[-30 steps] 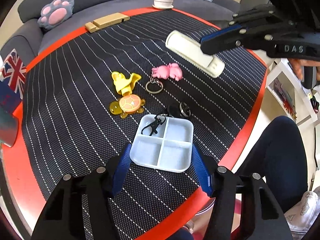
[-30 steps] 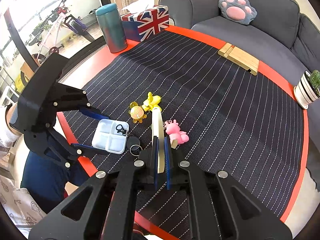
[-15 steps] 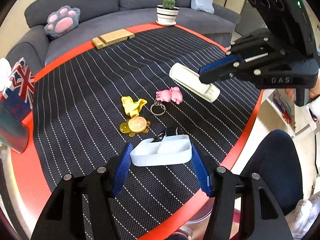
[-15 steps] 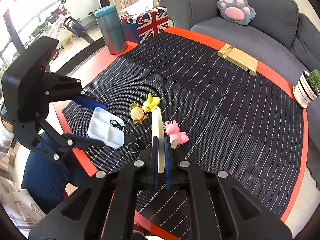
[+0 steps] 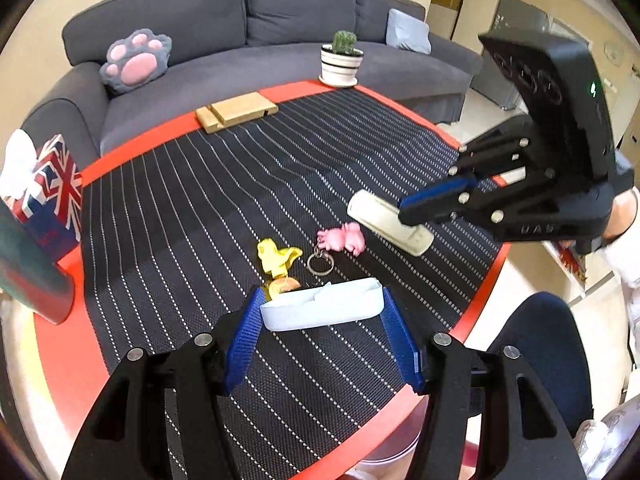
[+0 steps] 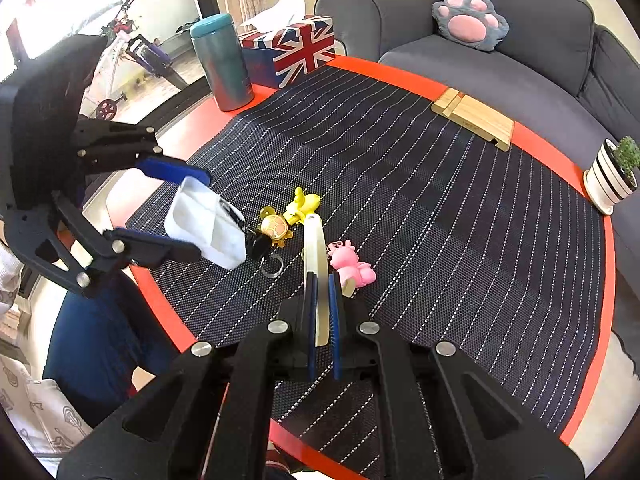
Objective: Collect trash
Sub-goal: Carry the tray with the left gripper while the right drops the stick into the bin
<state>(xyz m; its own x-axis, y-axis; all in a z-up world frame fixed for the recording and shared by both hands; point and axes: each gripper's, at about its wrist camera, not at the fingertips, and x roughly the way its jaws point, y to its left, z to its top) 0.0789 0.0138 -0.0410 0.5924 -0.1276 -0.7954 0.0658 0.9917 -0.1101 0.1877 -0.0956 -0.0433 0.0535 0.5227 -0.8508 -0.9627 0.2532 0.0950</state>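
My left gripper (image 5: pixel 321 296) is shut on a white compartment tray (image 5: pixel 324 312), held by its two sides, lifted off the mat and tilted. In the right wrist view the tray (image 6: pixel 204 224) tips toward the keychains, and a black clip (image 6: pixel 232 214) sits at its lower edge, linked to a black fob (image 6: pixel 258 246). My right gripper (image 6: pixel 322 280) is shut on a long cream plastic piece (image 6: pixel 314 240) that stands on edge on the mat. A yellow keychain (image 5: pixel 276 256), a turtle keychain (image 5: pixel 284 285) and a pink pig keychain (image 5: pixel 344 238) lie between the grippers.
A round red-rimmed table (image 6: pixel 400 78) with a black striped mat carries a flag tissue box (image 6: pixel 292 50), a teal tumbler (image 6: pixel 222 64), a wooden stand (image 6: pixel 474 122) and a cactus pot (image 6: pixel 610 176). A grey sofa curves behind. A person's knee (image 5: pixel 540 360) is at the near edge.
The left gripper has risen with the tray and tipped it from flat on the mat to nearly edge-on. The right gripper and its cream piece have stayed put.
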